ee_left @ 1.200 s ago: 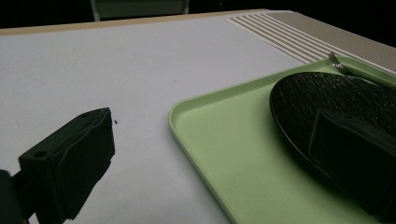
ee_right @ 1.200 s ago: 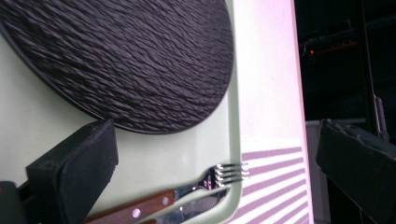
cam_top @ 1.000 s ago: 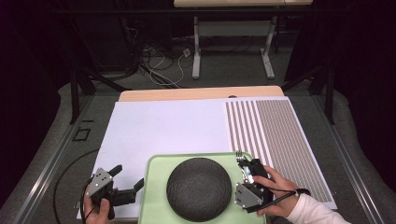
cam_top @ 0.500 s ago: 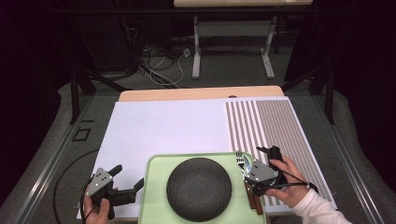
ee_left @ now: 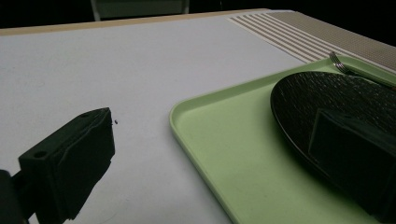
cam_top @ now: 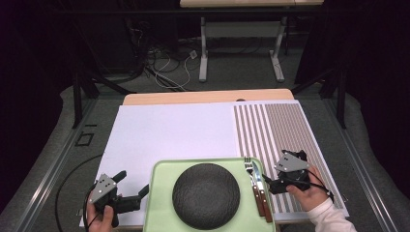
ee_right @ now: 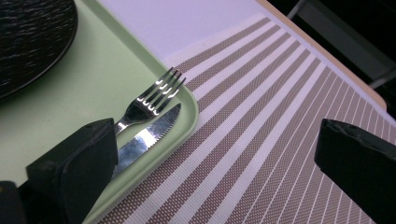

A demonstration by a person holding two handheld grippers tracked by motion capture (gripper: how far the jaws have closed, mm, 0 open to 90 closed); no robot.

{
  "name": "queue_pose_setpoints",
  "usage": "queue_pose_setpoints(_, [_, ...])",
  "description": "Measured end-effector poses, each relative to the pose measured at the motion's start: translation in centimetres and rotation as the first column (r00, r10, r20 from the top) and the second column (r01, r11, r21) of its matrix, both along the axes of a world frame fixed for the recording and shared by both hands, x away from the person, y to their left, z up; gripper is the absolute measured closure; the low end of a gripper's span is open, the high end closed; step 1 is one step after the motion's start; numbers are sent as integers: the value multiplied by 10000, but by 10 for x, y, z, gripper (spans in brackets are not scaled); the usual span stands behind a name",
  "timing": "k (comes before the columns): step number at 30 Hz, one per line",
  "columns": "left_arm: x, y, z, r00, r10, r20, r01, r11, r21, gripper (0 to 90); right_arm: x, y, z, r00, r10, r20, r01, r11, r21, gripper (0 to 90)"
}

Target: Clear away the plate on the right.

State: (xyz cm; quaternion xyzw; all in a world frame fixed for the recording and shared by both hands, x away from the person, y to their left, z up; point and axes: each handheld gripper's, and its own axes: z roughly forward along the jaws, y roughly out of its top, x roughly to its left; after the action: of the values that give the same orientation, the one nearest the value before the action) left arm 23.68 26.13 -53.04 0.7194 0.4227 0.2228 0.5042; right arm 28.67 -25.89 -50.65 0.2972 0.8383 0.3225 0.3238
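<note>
A light green tray [cam_top: 162,203] lies at the table's near edge with a round black plate [cam_top: 206,195] at its centre. A fork [cam_top: 248,166] and a knife [cam_top: 259,186] with brown handles lie side by side along the tray's right edge. My right gripper [cam_top: 283,169] is open just right of them over the striped mat; in the right gripper view its left jaw overlaps the knife [ee_right: 144,135] beside the fork [ee_right: 154,93], with nothing gripped. My left gripper [cam_top: 132,182] is open at the tray's left edge. In the left gripper view its jaws straddle the tray rim [ee_left: 187,116], the right one over the plate [ee_left: 327,93].
A white mat [cam_top: 169,135] covers the table's left and middle, and a brown-and-white striped mat [cam_top: 275,130] its right. The wooden table edge [cam_top: 208,96] runs along the far side. Beyond it are table legs and cables on a dark floor.
My right gripper has drawn back to the right, off the tray's edge onto the striped mat, leaving the fork and knife lying on the tray. The left gripper has stayed put.
</note>
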Motion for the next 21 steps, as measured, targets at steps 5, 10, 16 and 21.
queue_pose_setpoints(5, [0,0,0,10000,0,4,0,10000,-4,4,3,-12,-5,9990,-382,-242,401,9956,842,0])
queue_pose_setpoints(10, [0,0,0,10000,-8,17,8,10000,-18,4,6,-22,-8,9957,-750,-552,833,9826,1663,0])
queue_pose_setpoints(16, [0,0,0,10000,-28,12,28,10000,-7,4,10,-31,-12,9912,-991,-874,1182,9606,2514,0])
queue_pose_setpoints(21, [0,0,0,10000,-20,26,20,10000,-33,4,11,-36,-19,9881,-1033,-1136,1351,9368,3227,0])
